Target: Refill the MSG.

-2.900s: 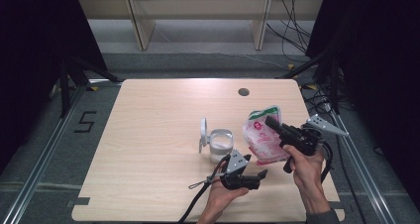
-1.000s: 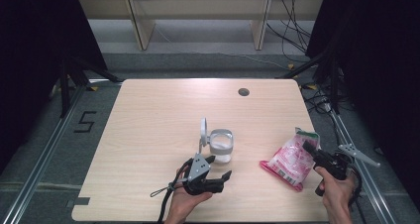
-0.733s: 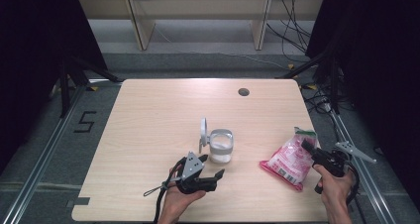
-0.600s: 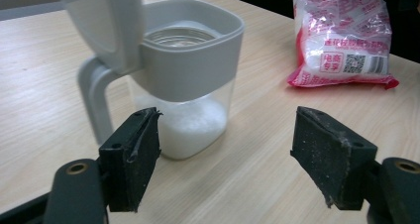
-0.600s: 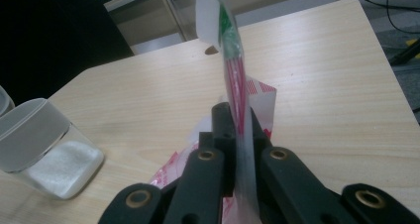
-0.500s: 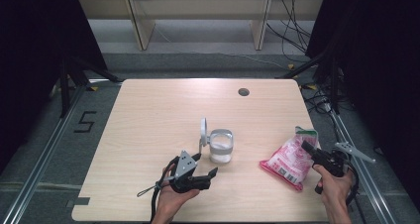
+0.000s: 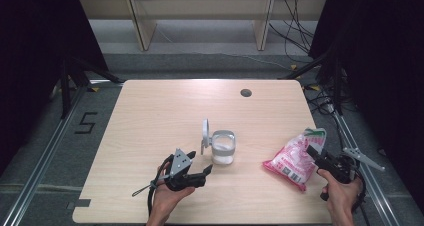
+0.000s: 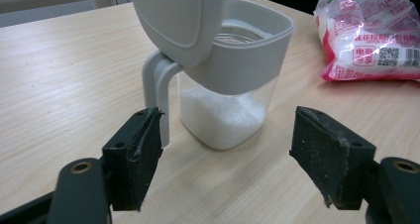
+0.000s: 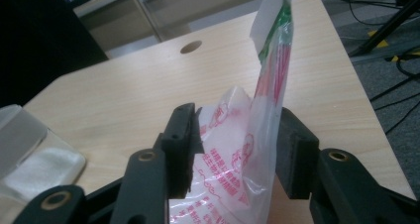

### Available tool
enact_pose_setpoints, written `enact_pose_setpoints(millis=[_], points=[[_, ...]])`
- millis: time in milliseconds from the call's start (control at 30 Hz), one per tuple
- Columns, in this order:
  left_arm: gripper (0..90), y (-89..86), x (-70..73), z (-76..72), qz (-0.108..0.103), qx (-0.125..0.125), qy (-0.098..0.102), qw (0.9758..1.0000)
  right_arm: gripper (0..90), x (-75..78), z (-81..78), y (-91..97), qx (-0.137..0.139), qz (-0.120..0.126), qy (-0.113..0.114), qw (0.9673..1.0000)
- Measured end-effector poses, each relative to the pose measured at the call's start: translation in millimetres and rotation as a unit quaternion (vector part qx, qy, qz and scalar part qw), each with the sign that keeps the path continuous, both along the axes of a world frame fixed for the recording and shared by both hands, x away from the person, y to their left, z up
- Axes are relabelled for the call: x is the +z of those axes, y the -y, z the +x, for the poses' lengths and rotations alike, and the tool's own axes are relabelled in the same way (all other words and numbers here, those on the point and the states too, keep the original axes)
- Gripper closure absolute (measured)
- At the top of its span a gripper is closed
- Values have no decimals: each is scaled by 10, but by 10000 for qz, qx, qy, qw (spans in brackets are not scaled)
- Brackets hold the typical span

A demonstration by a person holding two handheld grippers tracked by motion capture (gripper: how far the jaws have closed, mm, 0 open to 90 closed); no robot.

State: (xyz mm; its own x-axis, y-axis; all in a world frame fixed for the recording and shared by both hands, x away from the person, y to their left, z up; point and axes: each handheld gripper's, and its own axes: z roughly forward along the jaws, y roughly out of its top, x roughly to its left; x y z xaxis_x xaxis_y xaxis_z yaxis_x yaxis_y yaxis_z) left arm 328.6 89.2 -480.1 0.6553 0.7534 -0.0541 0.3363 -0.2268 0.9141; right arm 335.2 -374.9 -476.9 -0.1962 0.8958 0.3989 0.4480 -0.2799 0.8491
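Right gripper (image 7: 314,153) at table's right edge: jaws just been opening, now parted, pink-printed bag (image 7: 295,158) between them, pads not visibly pressing on film. Bag lies on table (image 7: 150,111), top end raised, well right of container. Left gripper (image 7: 209,170) near table's front edge: jaws spread wide, nothing between them, aimed at clear container (image 7: 223,147) of white granules. Container upright, grey lid (image 7: 205,132) hinged up, handle toward left gripper. Gripper near container, apart from it.

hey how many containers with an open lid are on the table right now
1. A clear container with its grey lid flipped up stands near the table's middle, white powder inside, just ahead of the left gripper. None seems hidden.
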Motion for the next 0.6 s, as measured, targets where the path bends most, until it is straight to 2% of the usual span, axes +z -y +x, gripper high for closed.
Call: enact_pose_setpoints(millis=[33,67,100,133,167,200,267,333,367,400,433,467,500,567,600], points=[[270,-1,-1,1,-8,14,2,10000,550,5,-4,-4,-134,-111,21,9998],[271,-6,-1,4,26,1,6,10000,545,8,-21,-3,-25,-40,42,10000],[272,-3,-5,3,4,25,-21,10000,534,0,-28,-5,-46,-80,65,9999],[272,-7,-14,7,-47,84,-59,9999,514,14,-53,-38,-161,90,-145,9997],[272,-19,-10,9,-14,87,-59,9999,506,17,-71,-44,-209,111,-137,9996],[273,-28,-9,8,-35,125,-65,9999,505,8,-89,-22,-173,-21,-47,9998],[273,-63,-9,23,-52,119,-74,9999,496,11,-131,-32,-227,-41,5,9997],[271,-94,-7,50,-9,113,-36,9999,495,31,-191,-50,-313,-164,-100,9993],[272,-100,-5,46,-111,220,-114,9996,492,20,-195,-47,-337,-369,6,9988],[272,-110,2,45,-131,230,-112,9996,490,55,-226,-76,-437,-332,-37,9985],[273,-121,13,42,-124,228,-93,9996,490,69,-245,-77,-460,-462,-41,9979],[274,-131,19,47,-118,222,-73,9997,491,81,-257,-80,-439,-643,50,9970],[274,-139,21,56,-178,255,-101,9995,490,103,-280,-107,-458,-656,5,9968],[276,-150,30,63,-176,275,-103,9994,490,102,-292,-136,-319,-854,179,9957],[280,-156,33,65,-167,284,-94,9994,489,125,-322,-172,-323,-822,22,9961]])
